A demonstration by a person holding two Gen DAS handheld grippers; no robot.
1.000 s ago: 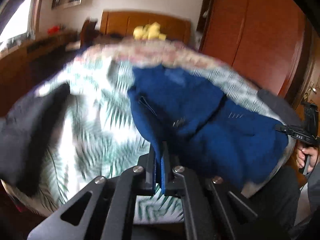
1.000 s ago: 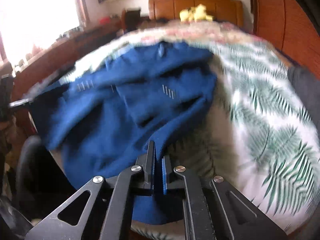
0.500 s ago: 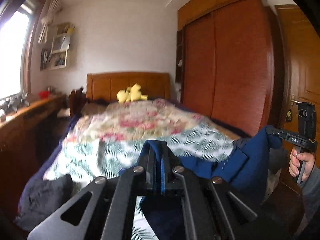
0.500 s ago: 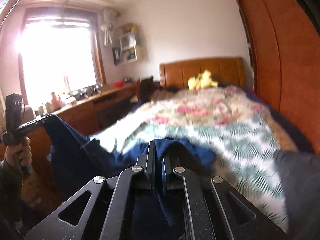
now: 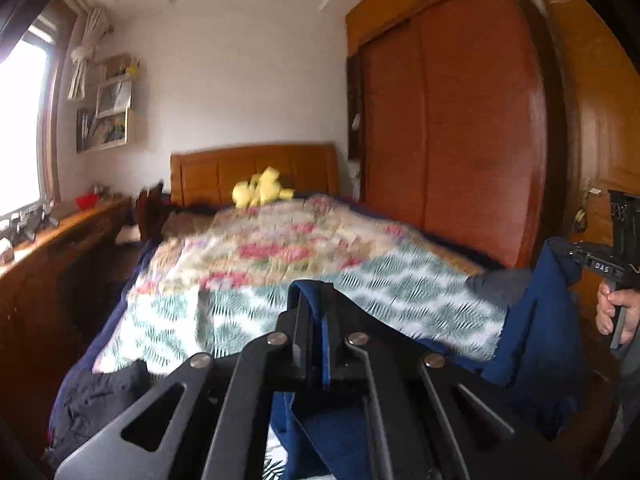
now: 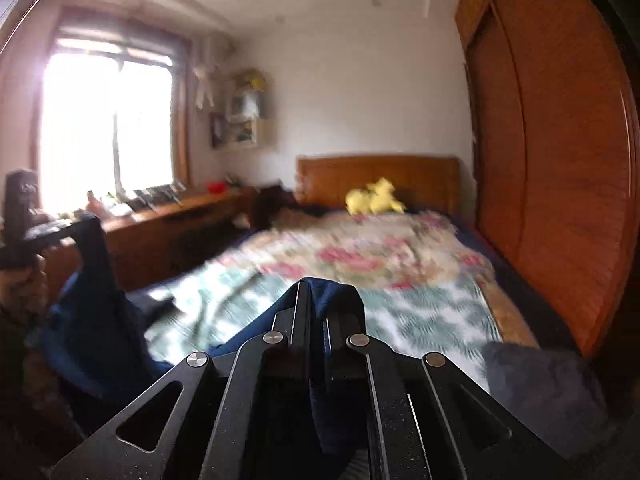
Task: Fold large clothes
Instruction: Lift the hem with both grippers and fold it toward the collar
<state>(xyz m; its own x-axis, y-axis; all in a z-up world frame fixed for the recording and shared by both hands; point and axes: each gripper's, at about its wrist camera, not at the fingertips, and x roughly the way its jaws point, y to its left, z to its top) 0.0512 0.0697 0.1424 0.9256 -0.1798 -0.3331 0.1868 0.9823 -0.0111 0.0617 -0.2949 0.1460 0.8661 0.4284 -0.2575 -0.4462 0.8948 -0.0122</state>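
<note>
A large dark blue garment (image 5: 536, 344) hangs in the air at the foot of the bed, stretched between both grippers. My left gripper (image 5: 316, 320) is shut on one edge of it. My right gripper (image 6: 318, 312) is shut on another edge, with blue cloth (image 6: 92, 312) sagging off to the left. In the left wrist view the right gripper (image 5: 568, 252) shows at the far right, hand-held. In the right wrist view the left gripper (image 6: 86, 224) shows at the far left. The lower part of the garment is hidden behind the gripper bodies.
The bed (image 5: 248, 312) has a leaf-print sheet and a floral quilt (image 6: 360, 252), with a yellow plush toy (image 5: 260, 192) by the headboard. Dark clothes lie at its left corner (image 5: 96, 404) and right corner (image 6: 540, 380). A wooden wardrobe (image 5: 452, 128) stands right, a long desk (image 6: 160, 220) left.
Both grippers have lifted the blue garment off the bed, where it lay spread a second ago. It now hangs between them above the bed's foot, and both views have tilted up.
</note>
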